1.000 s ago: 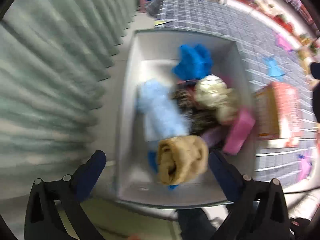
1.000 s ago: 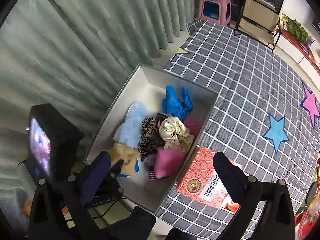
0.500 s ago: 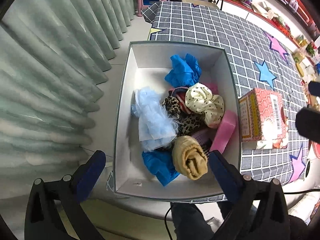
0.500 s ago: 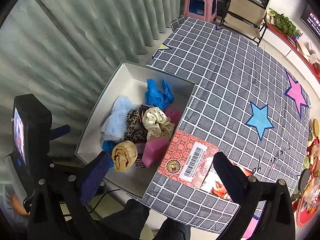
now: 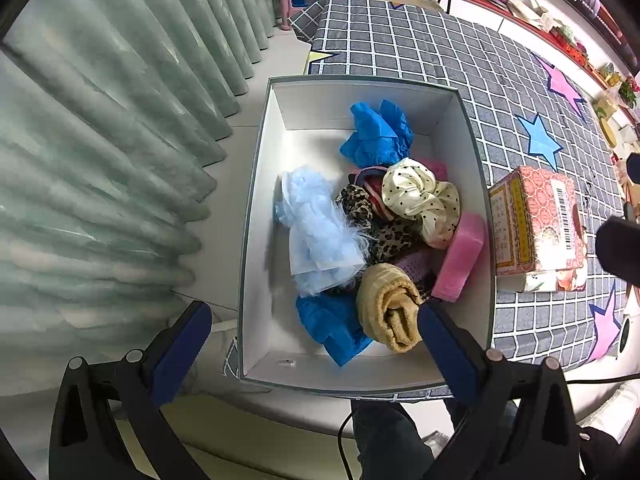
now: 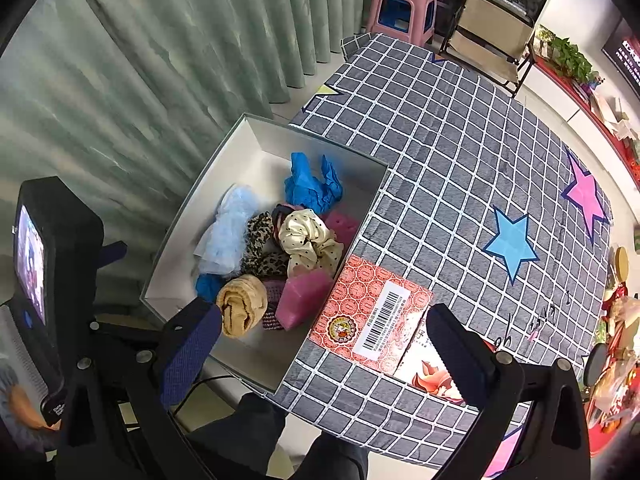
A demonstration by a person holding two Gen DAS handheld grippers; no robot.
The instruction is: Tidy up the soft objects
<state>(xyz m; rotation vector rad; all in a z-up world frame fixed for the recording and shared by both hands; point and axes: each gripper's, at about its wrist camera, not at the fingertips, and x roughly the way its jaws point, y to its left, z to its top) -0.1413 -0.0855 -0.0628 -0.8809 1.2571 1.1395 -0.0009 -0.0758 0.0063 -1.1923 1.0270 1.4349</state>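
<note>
While both grippers hang above it with their fingers spread wide and nothing between them, the white box [image 5: 256,216] sits at the table's corner nearest the green curtain [image 5: 120,120], its long axis running away from the person along the curtain side. The left gripper [image 5: 308,344] hovers over the box's near end; the right gripper [image 6: 324,344] hovers over the box's near corner and the red patterned carton [image 6: 372,312] that lies flat just beside the box's long wall, on the side away from the curtain.

Inside the box, the soft things are heaped toward the carton side. A rolled tan cloth [image 5: 390,306] lies at the near end, its roll axis along the box's length, one spiral end facing the near wall. A pink sponge [image 5: 460,258] leans tilted against the carton-side wall. A cream polka-dot scrunchie [image 5: 420,200] tops the middle, a leopard-print piece [image 5: 380,232] under it, pale blue gauze [image 5: 316,232] toward the curtain side, crumpled blue material [image 5: 378,134] toward the far end and more at the near end.

Bare floor shows along the curtain-side wall and at the far end of the box. Beyond the box, the grey checked cloth [image 6: 460,140] lies open.
</note>
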